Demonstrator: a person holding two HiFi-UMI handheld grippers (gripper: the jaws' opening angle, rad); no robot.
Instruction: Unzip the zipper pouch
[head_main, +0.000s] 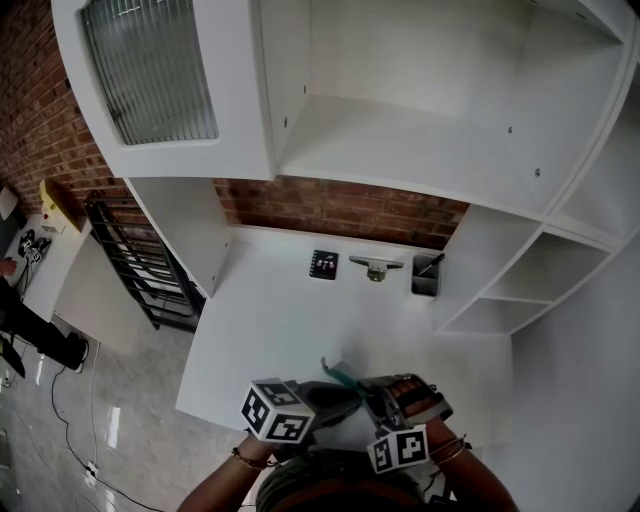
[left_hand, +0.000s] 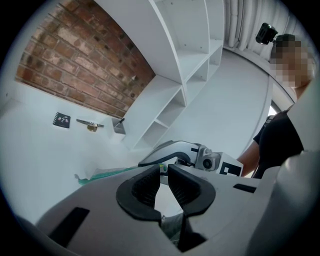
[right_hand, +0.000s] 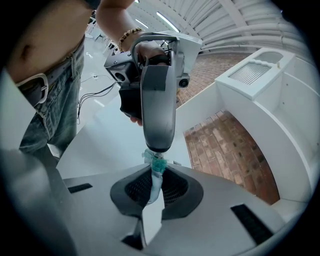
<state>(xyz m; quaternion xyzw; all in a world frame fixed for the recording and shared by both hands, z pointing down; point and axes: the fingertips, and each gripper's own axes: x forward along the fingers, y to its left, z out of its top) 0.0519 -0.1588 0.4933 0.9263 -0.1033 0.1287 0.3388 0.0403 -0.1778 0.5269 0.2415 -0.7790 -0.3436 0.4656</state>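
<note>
Head view, white table (head_main: 270, 320) by brick wall (head_main: 340, 210), white shelving (head_main: 400, 140), left gripper (left_hand: 164, 172) and right gripper (right_hand: 156, 177) pinching zipper pouch (right_hand: 155, 186)

desk (head_main: 280, 320): white | back edge: black card (head_main: 323, 264), metal piece (head_main: 376, 267), grey pen cup (head_main: 425, 278) | behind: brick wall (head_main: 340, 210)

Left gripper (left_hand: 164, 172): light grey shell with rectangular slots and black ribbed pads (left_hand: 145, 190). Right gripper (right_hand: 156, 170): same build, with a small round-lens camera module (left_hand: 214, 161) on its body. Each carries a white marker cube (head_main: 277, 411) with black squares. Bead bracelet (head_main: 245, 460) sits just behind the left marker cube, thin bangles (head_main: 452, 452) behind the right one. Person wears a black short-sleeved top (left_hand: 277, 135), blue jeans (right_hand: 55, 100) and a black head camera (left_hand: 266, 32).
</note>
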